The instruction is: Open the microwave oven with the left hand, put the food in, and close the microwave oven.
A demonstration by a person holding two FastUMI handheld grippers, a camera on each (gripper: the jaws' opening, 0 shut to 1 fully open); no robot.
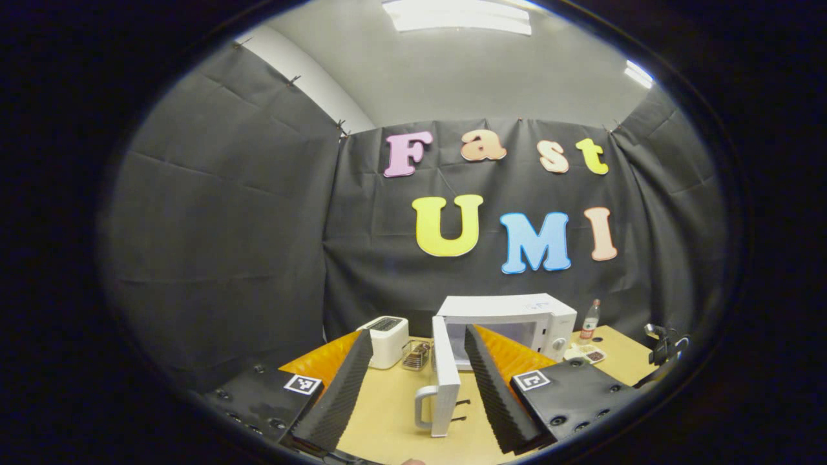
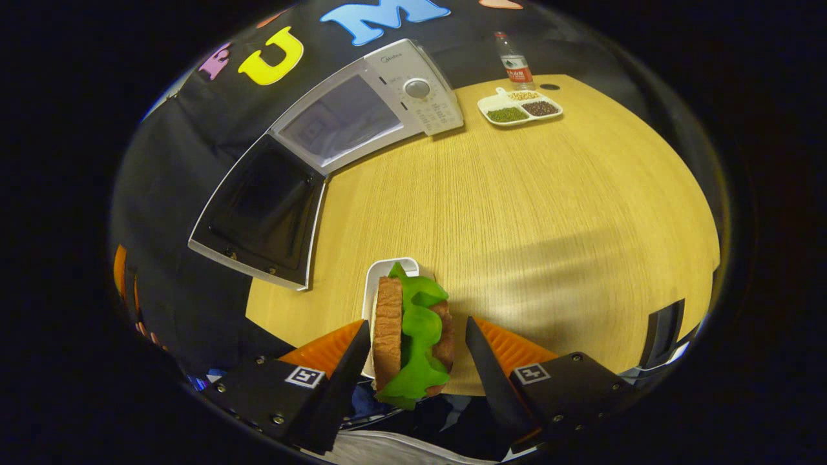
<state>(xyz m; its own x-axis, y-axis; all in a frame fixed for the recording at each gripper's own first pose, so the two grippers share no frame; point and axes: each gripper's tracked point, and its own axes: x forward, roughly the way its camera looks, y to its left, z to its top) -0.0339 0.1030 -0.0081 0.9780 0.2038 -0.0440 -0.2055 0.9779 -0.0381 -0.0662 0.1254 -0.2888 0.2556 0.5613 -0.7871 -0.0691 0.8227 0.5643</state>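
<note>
The white microwave [image 1: 517, 310] stands at the back of the table with its door [image 1: 446, 381] swung wide toward me. My left gripper [image 1: 418, 339] is open; the door's edge and handle [image 1: 423, 407] lie between and beyond its fingers, untouched. In the right gripper view the microwave [image 2: 413, 90] and its open door [image 2: 258, 206] sit at upper left. A sandwich [image 2: 413, 323] of bread and green lettuce stands on edge on a small white plate [image 2: 387, 268]. My right gripper [image 2: 417, 339] is open astride it, the left finger close against the bread and the right finger a little apart.
A white toaster [image 1: 386, 339] and a glass container [image 1: 417, 355] stand left of the microwave. A divided tray of beans [image 2: 520, 106] and a bottle [image 2: 513, 61] sit to its right. The wooden table [image 2: 549, 213] spreads wide between the sandwich and the tray.
</note>
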